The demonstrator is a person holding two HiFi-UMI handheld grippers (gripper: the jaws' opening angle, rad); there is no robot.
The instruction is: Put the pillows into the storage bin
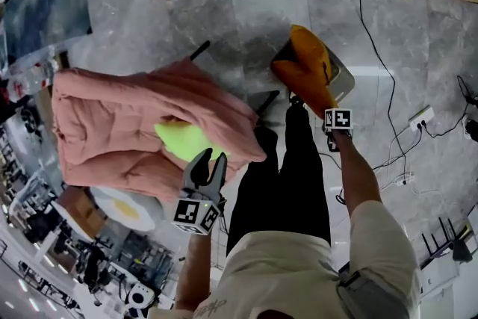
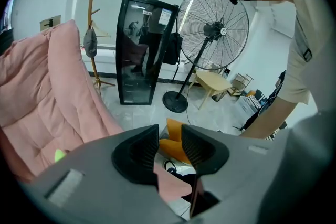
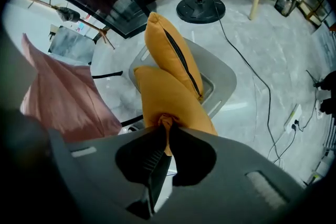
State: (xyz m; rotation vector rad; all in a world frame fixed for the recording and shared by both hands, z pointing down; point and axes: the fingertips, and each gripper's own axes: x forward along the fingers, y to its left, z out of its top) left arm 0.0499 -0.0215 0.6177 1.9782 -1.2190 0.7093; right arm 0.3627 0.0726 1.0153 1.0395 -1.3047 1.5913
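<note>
Orange pillow (image 3: 169, 78), pinched by right tool (image 3: 167, 132), points lengthwise into bin (image 3: 224, 81); left tool (image 2: 169, 140) open.

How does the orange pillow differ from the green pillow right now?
The orange pillow is pinched by the right gripper; the green pillow is held by nothing. The orange pillow hangs over the grey bin; the green pillow lies on the pink cushion. The orange pillow shows a zip; the green pillow shows none. Both are plain-coloured.
</note>
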